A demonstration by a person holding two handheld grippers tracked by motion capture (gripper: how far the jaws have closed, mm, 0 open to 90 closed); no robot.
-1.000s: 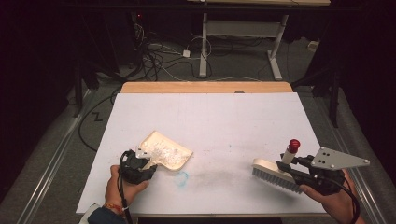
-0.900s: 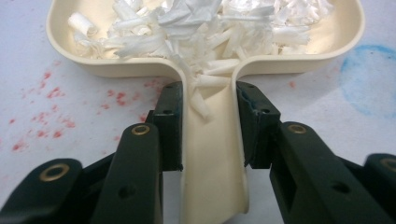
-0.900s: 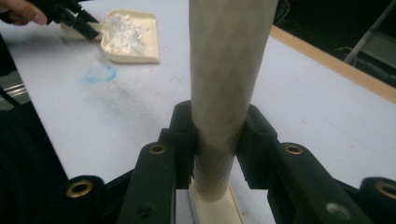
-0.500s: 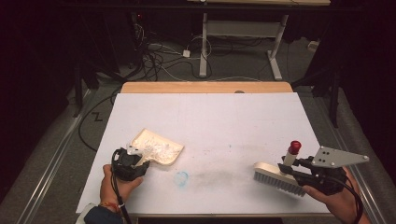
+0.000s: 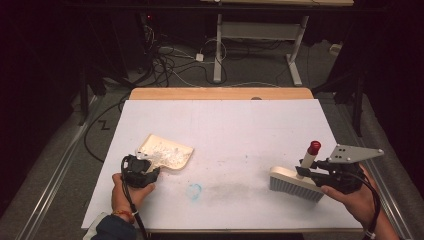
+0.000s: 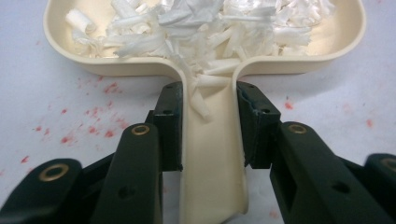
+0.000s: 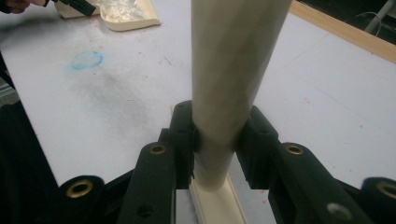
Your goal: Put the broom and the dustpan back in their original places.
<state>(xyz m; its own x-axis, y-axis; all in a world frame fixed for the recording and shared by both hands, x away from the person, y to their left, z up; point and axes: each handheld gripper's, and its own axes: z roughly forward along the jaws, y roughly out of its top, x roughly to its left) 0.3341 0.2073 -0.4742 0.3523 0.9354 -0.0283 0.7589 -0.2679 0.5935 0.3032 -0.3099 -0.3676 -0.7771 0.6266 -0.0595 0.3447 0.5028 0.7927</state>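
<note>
High view: cream plastic dustpan (image 5: 167, 155) of white shreds (image 5: 167, 154) near-left, handle clamped in left gripper (image 5: 141, 167); cream red-tipped brush (image 5: 296, 182) clamped in right gripper (image 5: 312, 171), well apart rightward.

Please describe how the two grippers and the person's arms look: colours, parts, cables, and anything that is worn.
Both grippers are black, with brass-coloured rivets on the jaws. The right gripper carries a grey three-cornered plate; the left gripper trails a black cable. The left arm wears a dark blue sleeve.
</note>
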